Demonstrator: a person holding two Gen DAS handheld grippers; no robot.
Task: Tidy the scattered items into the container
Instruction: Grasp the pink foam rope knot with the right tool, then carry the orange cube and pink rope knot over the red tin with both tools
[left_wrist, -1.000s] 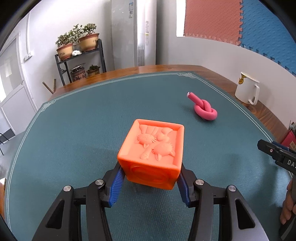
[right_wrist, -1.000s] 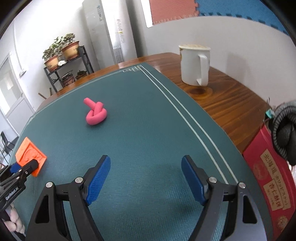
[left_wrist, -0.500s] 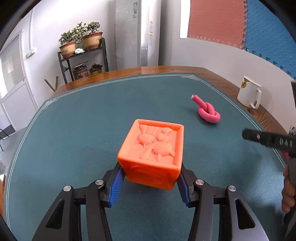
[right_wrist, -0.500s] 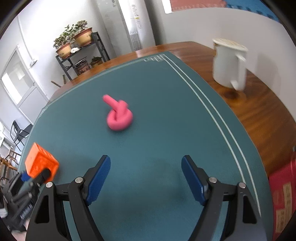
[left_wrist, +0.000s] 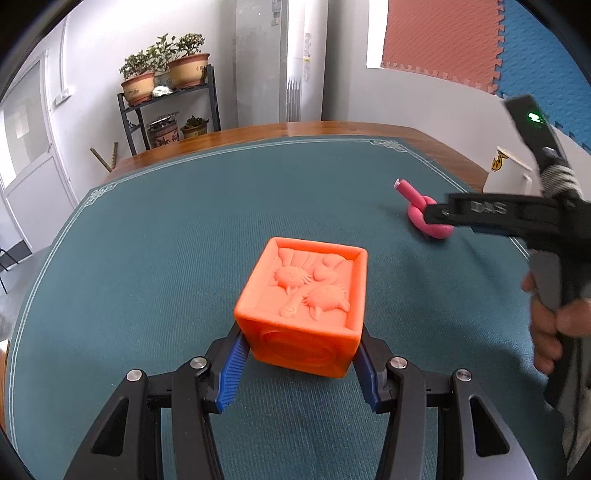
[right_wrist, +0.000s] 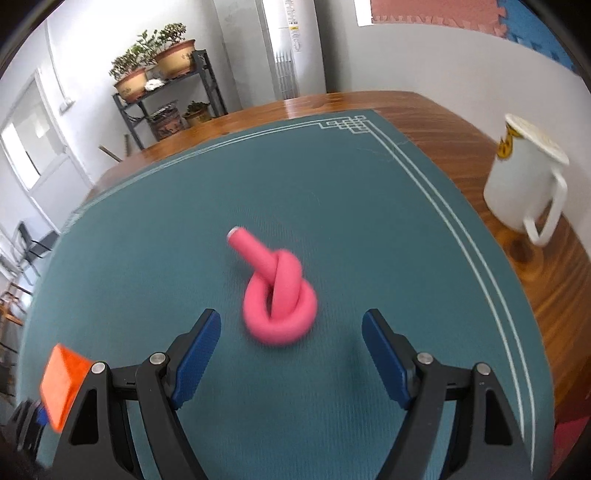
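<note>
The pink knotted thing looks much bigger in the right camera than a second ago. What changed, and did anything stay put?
The right gripper has swept across the green mat toward the pink knotted tube, which now lies just ahead of its open jaws, untouched. The tube itself has not moved. The left gripper stayed put, still clamped on the orange block. The white mug stands where it was.

Home-like room: potted plants (left_wrist: 162, 74), mug (right_wrist: 524, 181).

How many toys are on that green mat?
2: an orange block clamped in the left claw, and a knotted pink foam tube lying ahead of the open right claw. Others may be out of view.
</note>
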